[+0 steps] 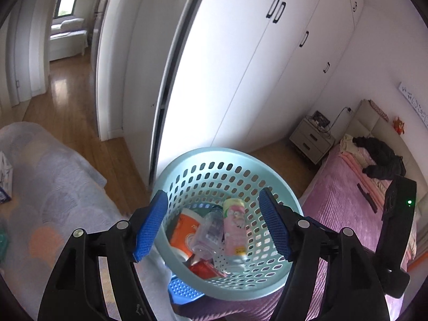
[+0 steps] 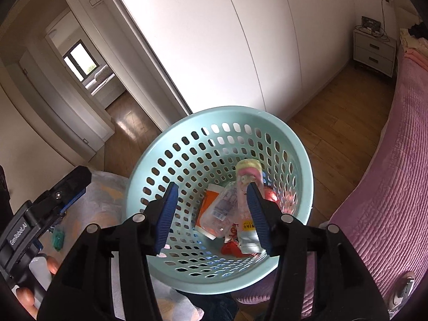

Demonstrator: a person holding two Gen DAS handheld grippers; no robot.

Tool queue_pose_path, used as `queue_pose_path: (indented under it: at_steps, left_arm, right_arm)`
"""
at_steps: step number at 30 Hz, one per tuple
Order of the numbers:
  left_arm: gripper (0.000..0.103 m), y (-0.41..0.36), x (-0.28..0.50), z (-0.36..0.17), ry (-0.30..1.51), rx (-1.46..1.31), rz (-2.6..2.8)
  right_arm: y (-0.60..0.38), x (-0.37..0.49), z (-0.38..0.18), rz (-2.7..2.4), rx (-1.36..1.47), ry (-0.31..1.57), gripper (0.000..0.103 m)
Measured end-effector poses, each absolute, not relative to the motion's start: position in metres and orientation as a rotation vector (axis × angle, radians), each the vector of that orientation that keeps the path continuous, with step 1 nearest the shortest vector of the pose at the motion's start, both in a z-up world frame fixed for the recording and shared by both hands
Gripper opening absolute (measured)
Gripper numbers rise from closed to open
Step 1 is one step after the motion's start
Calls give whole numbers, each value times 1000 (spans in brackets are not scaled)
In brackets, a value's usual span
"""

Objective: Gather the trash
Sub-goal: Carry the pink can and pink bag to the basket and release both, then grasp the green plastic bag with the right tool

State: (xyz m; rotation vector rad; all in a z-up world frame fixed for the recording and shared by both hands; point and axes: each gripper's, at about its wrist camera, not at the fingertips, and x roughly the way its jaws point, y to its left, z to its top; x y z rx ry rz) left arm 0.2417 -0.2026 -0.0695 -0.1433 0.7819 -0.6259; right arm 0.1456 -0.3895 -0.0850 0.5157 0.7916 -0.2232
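A light blue perforated basket (image 1: 267, 182) sits below both grippers; it also shows in the right wrist view (image 2: 187, 133). Inside lie an orange carton (image 1: 184, 230), a clear plastic bottle (image 1: 208, 230), a pink pouch (image 1: 235, 227) and a red wrapper (image 1: 203, 267). The same carton (image 2: 207, 203), bottle (image 2: 224, 208), pouch (image 2: 244, 187) and red wrapper (image 2: 230, 248) show in the right wrist view. My left gripper (image 1: 214, 224) is open and empty above the basket. My right gripper (image 2: 212, 214) is open and empty above it too.
A pink bed (image 1: 342, 214) lies to the right, with dark clothes (image 1: 379, 157) near its head. A grey patterned cover (image 1: 48, 187) lies to the left. White wardrobes (image 1: 267, 67), a bedside cabinet (image 1: 310, 139) and wooden floor (image 2: 334, 112) stand beyond.
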Motion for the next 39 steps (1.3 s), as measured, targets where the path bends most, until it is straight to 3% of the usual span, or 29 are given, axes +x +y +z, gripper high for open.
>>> queue_pose_path:
  at_steps: [10, 29, 33, 39]
  left_arm:
    - [69, -143, 204, -33, 682, -162, -579]
    - [67, 69, 220, -4, 611, -203, -190]
    - [67, 96, 240, -15, 642, -230, -143]
    - [65, 121, 268, -42, 718, -240, -118]
  right_arm:
    - [-346, 141, -58, -116, 472, 742, 50]
    - [-112, 174, -49, 307, 108, 791, 50]
    - [-80, 193, -65, 338, 70, 844, 65]
    - [-46, 218, -98, 381, 88, 937, 65]
